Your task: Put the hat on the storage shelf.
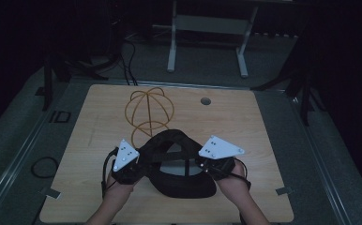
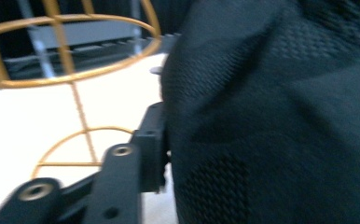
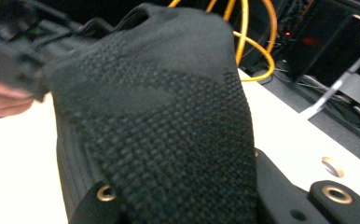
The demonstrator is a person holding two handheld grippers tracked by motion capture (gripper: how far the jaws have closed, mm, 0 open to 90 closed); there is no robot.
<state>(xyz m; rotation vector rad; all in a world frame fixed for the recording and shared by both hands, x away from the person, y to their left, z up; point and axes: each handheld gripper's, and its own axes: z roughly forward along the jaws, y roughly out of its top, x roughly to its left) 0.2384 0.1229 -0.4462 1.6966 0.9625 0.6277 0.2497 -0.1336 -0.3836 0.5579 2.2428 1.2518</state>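
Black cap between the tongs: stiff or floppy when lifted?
The cap is probably floppy in the crown: its knit fabric folds and creases in the left gripper view. The brim looks stiffer, holding a flat curve. Likely light, and the textured mesh should resist slipping.

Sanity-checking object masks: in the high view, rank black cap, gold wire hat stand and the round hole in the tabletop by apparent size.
1. black cap, largest, though nearest the camera, so partly inflated.
2. gold wire hat stand, somewhat smaller and farther back, so the gap is unsure.
3. round hole, clearly smallest.
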